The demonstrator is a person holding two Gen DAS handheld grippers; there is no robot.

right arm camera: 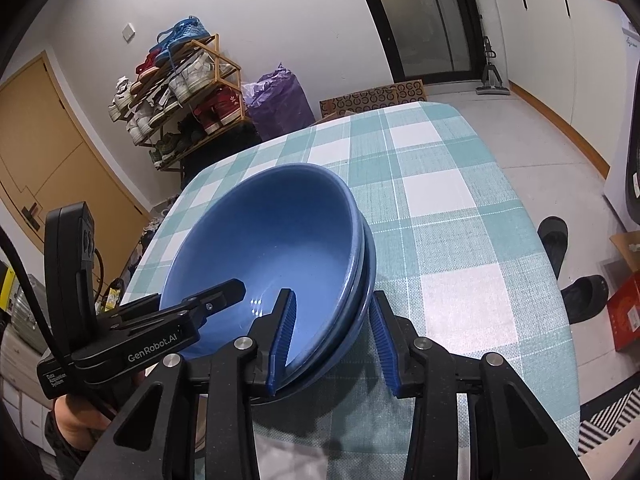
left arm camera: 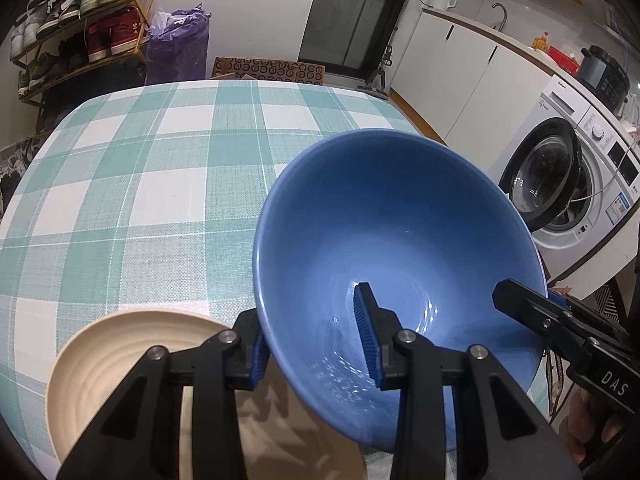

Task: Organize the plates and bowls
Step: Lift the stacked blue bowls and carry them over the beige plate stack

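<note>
Two blue bowls sit nested on the checked tablecloth (left arm camera: 160, 160); the upper bowl (left arm camera: 400, 220) (right arm camera: 272, 240) rests in the lower bowl (right arm camera: 366, 280). My left gripper (left arm camera: 310, 308) straddles the left rim, one pad against the outer wall and the other inside, away from the wall. My right gripper (right arm camera: 332, 296) straddles the opposite rim, with a gap between its outer pad and the wall. Each gripper shows in the other's view: the right gripper (left arm camera: 528, 296), the left gripper (right arm camera: 224, 300). A cream ribbed plate (left arm camera: 120, 352) lies beside the bowls, under my left gripper.
A washing machine (left arm camera: 560, 184) with its door open stands past the table's right edge. A shoe rack (right arm camera: 180, 92) and a purple bag (right arm camera: 280, 100) stand beyond the far edge. Black slippers (right arm camera: 554, 240) lie on the floor.
</note>
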